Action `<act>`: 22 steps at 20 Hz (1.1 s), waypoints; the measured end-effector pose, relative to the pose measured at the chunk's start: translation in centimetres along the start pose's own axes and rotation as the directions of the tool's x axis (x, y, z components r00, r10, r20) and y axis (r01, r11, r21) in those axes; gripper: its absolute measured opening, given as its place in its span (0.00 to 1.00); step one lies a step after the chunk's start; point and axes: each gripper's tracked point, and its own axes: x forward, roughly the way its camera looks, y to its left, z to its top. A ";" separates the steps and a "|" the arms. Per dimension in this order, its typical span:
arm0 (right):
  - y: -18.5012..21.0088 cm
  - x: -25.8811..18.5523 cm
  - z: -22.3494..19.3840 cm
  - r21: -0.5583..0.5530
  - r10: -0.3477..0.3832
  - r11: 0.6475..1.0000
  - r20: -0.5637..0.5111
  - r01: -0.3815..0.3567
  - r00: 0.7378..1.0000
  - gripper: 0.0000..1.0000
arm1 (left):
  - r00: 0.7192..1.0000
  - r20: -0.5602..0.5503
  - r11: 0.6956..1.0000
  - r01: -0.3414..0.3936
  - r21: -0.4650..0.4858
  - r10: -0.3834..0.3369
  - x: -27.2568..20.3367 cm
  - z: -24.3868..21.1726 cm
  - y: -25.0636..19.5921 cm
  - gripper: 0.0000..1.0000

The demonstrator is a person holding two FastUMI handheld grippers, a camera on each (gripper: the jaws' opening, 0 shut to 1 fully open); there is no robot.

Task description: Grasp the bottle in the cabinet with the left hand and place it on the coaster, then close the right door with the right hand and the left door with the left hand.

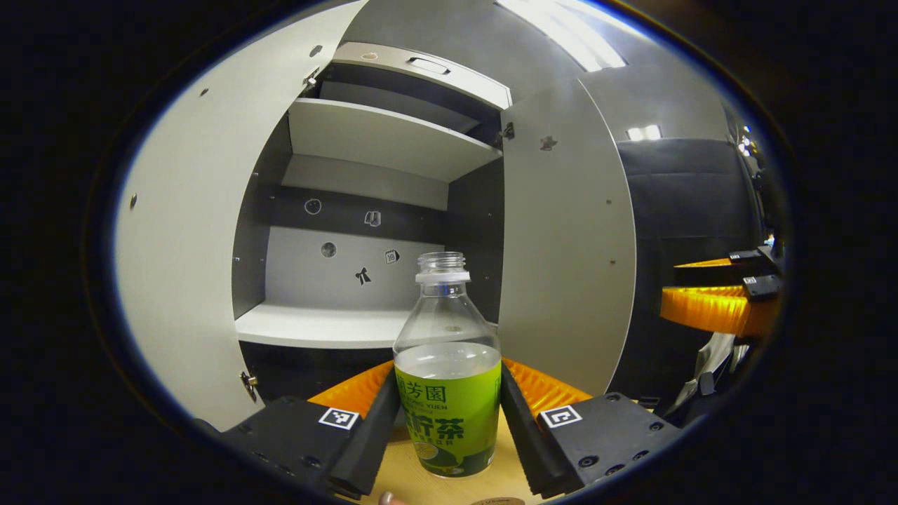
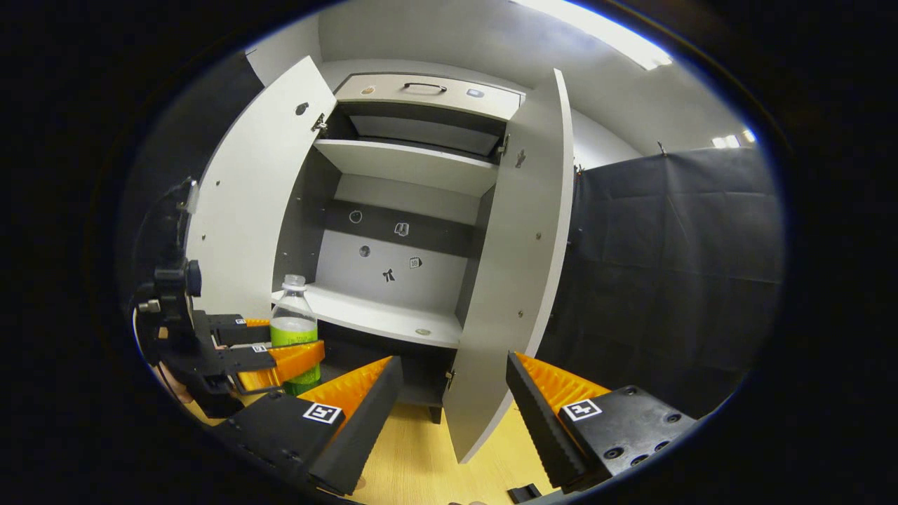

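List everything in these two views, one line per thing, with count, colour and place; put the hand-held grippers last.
bottle: one, clear with a green label, uncapped, partly filled, upright in front of the open cabinet
cabinet: one, pale grey with dark inner panels, behind the bottle, small stickers on its back wall
left door: one, pale grey, swung open
right door: one, pale grey, swung open
table: one, light wood, under the cabinet
black cloth wall: one, black, right of the cabinet
ceiling lights: bright white, overhead
left hand-held gripper: one, its fingers on either side of the bottle's label
right hand-held gripper: one, open, held low before the right door's edge
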 end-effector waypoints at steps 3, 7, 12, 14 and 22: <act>-0.9 1.1 -1.3 0.008 0.024 1.000 -0.005 -0.024 1.000 0.98 | 1.000 0.003 0.999 0.010 -0.040 -0.009 -0.6 -3.1 -1.5 0.79; -1.0 2.3 -3.8 0.041 0.061 0.997 -0.037 -0.059 0.997 0.98 | 0.999 -0.037 1.000 0.001 -0.028 -0.002 -2.1 -7.9 -3.0 0.79; -0.5 2.9 -7.8 0.076 0.099 0.993 -0.092 -0.092 0.991 0.98 | 0.997 -0.078 0.999 -0.007 -0.041 0.004 -3.4 -13.5 -4.3 0.79; -0.5 2.8 -9.4 0.101 0.103 0.991 -0.124 -0.091 0.987 0.98 | 0.997 -0.079 0.999 0.014 -0.052 -0.018 -3.7 -15.1 -5.2 0.79; -0.1 2.4 -13.6 0.143 0.098 0.987 -0.164 -0.075 0.982 0.98 | 0.992 -0.099 0.997 0.081 0.016 -0.079 -4.7 -20.1 -8.4 0.79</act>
